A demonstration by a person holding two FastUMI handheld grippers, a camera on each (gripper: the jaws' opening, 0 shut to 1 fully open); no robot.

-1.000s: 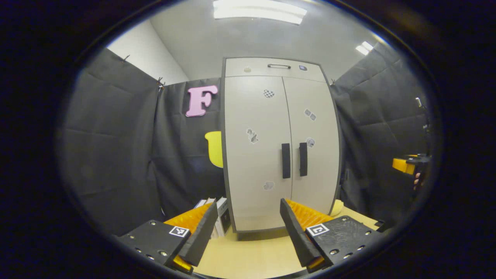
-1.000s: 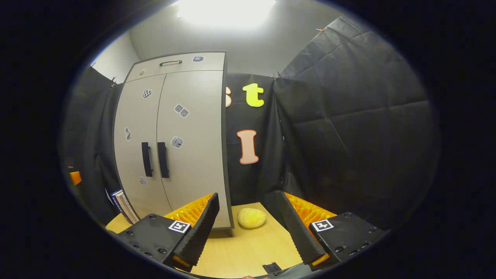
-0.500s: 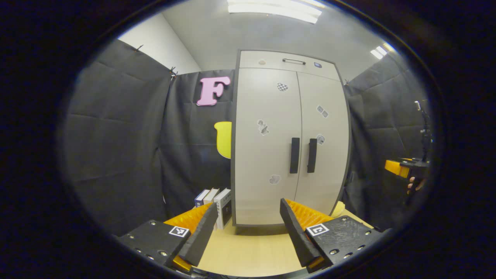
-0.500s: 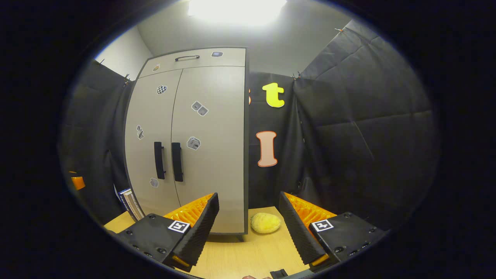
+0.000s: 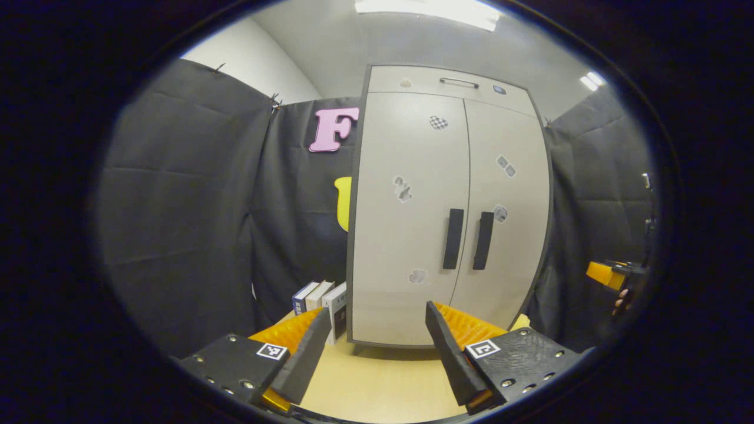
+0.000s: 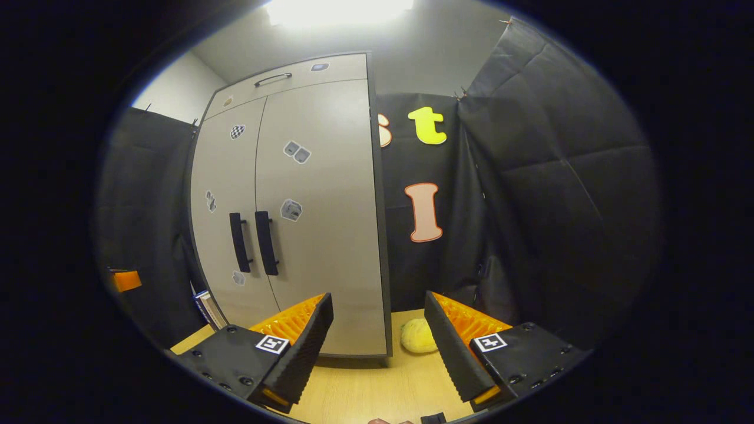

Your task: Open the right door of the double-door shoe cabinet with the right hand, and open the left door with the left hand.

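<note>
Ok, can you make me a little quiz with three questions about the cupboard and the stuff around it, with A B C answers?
1. Where is the yellow sponge?
A. on top of the cabinet
B. on the table by the cabinet's right side
C. between the handles

2. How many black door handles does the shoe cabinet have?
A. one
B. two
C. four

3. What state are the doors in?
A. both closed
B. right door open
C. both open

Answers:
1 B: the right gripper view shows it lying on the wooden table beside the cabinet.
2 B: the left handle and right handle stand side by side.
3 A: both doors sit flush, and each hand-held gripper is open, away from the handles.
</note>
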